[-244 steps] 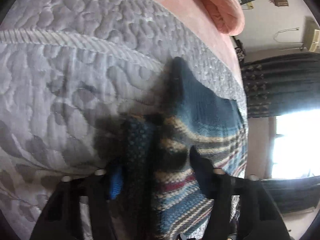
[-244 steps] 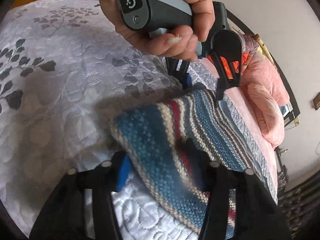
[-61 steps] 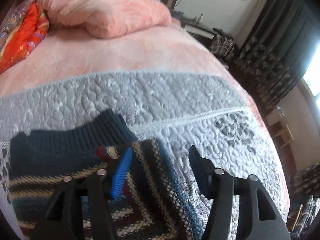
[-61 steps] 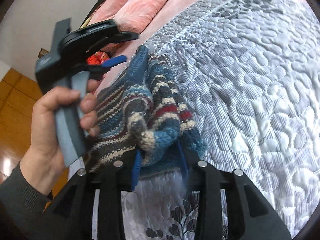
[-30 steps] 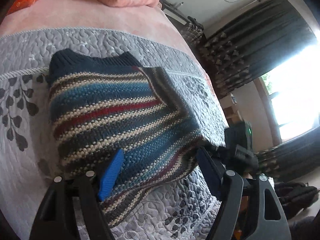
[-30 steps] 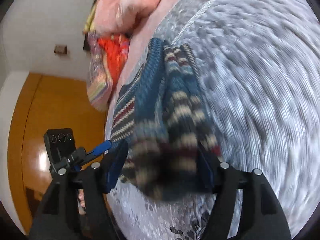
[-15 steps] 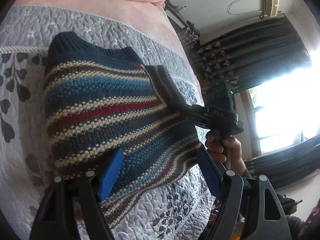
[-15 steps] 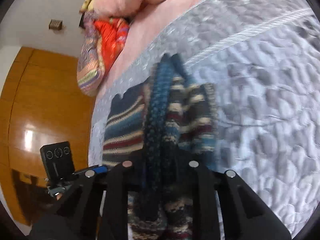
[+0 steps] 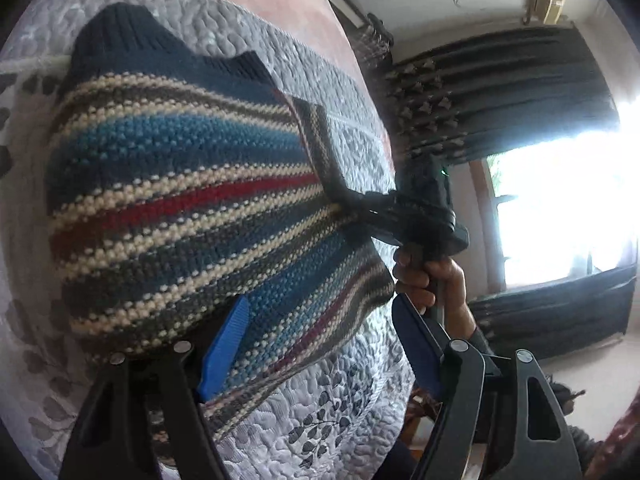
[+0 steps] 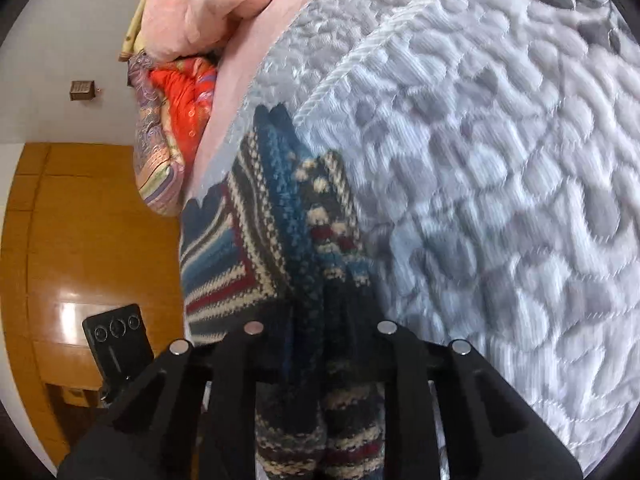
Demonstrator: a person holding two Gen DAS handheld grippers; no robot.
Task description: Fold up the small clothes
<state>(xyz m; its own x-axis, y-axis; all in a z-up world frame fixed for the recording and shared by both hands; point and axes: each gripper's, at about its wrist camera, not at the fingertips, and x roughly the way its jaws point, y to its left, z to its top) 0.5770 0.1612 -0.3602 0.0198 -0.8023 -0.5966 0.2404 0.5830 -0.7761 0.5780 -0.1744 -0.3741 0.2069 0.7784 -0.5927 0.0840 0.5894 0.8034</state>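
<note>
A striped knit sweater (image 9: 188,208) lies on the grey quilted bedspread (image 9: 320,432), its dark ribbed edge toward the far side, near the pink sheet. It looks partly folded already, with one side turned in, so I'd judge the work is on the right-hand flap.

The left gripper (image 9: 320,344) hovers over the near edge of the sweater with its blue-padded fingers (image 9: 224,348) spread wide and nothing between them; it seems to be waiting, ready to pin or take that hem.

Further right, the right gripper (image 9: 360,204) is clamped on the sweater's right edge. From its own camera the right gripper's fingers are pressed close together on a bunched double layer of knit that runs away from the lens. The hand (image 9: 432,280) wraps the handle from below, knuckles toward the bed, the tool pointing left across the garment, probably to carry that flap inward.
</note>
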